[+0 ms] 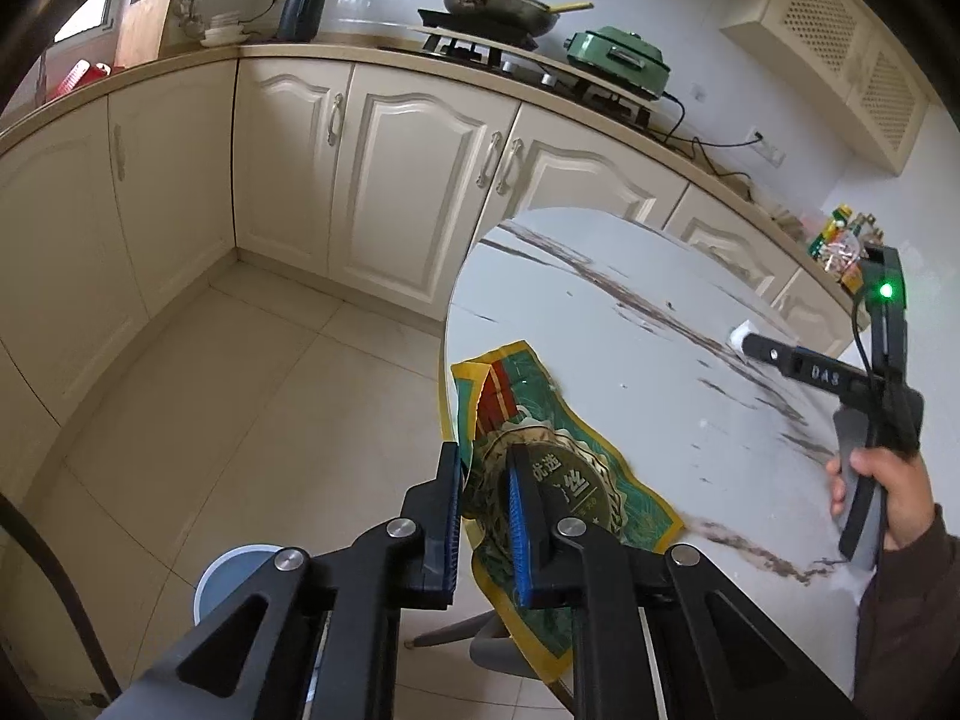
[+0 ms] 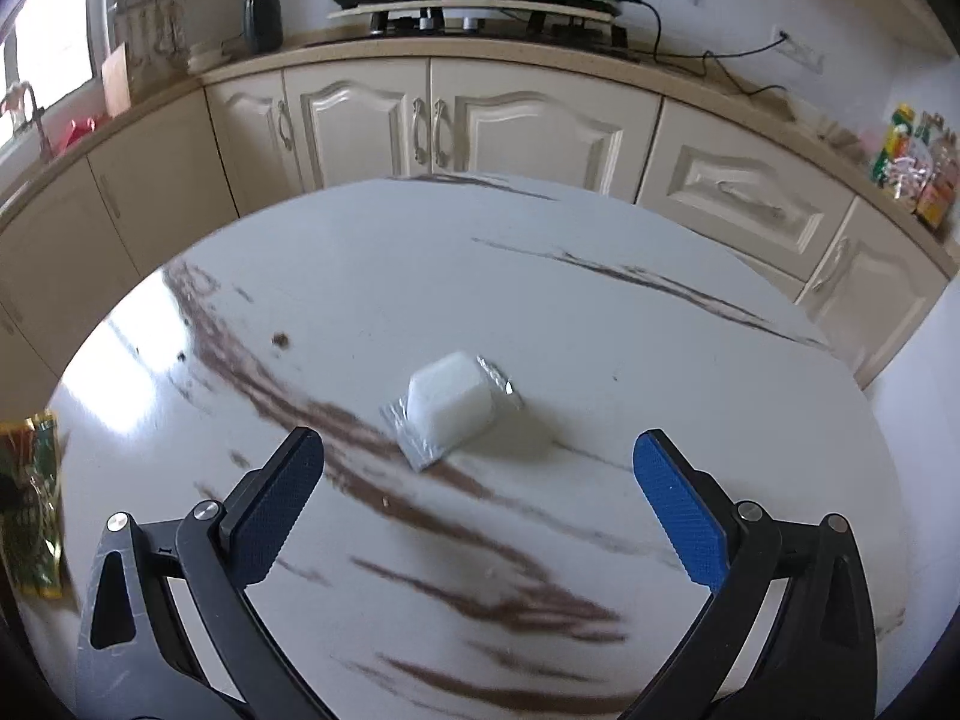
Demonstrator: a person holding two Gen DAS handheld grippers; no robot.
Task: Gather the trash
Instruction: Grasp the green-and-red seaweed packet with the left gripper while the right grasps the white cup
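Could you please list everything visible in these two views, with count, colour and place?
Snack wrapper: one, green and yellow, at the table's left edge, pinched by the left gripper.
Small packet: one, white and silvery, mid-table, ahead of the right gripper.
Table: one, round, white marble with brown veins.
Bin: one, blue-grey, on the floor.
Wok: one, dark, on the stove.
Electric cooker: one, green, on the counter.
Cabinets: a run, cream, under the counter.
Left gripper: black, blue pads, shut on the wrapper.
Right gripper: black, fingers wide open.
Hand: one, holding the right gripper.
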